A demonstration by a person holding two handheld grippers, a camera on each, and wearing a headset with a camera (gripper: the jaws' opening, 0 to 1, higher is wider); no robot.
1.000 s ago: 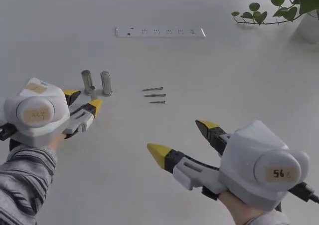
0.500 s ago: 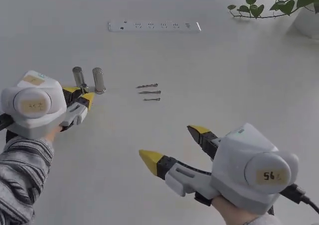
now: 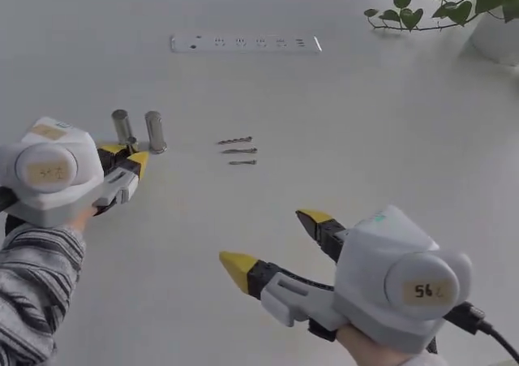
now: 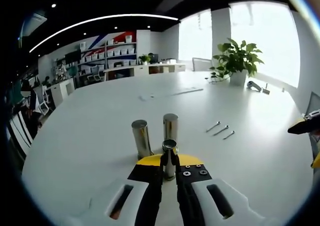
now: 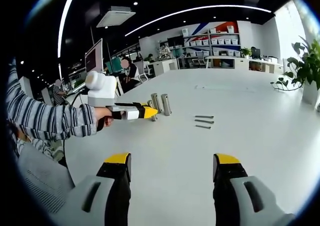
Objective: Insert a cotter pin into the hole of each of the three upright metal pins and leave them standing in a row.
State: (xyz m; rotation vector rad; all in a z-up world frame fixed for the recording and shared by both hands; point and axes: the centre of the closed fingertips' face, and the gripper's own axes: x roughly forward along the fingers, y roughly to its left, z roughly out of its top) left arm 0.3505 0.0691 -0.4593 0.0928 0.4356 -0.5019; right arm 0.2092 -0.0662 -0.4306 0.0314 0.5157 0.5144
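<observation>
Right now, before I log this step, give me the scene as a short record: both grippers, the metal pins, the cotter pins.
left gripper: jaws closed on the nearest metal pin, which is upright
other metal pins: two, upright on the table, side by side just beyond the held one
cotter pins: three, lying loose to the right of the metal pins, none inserted
right gripper: open, empty, above the table

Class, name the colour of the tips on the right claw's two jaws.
Yellow, above black jaws, on the white-bodied right claw; clearest in the head view.
</observation>
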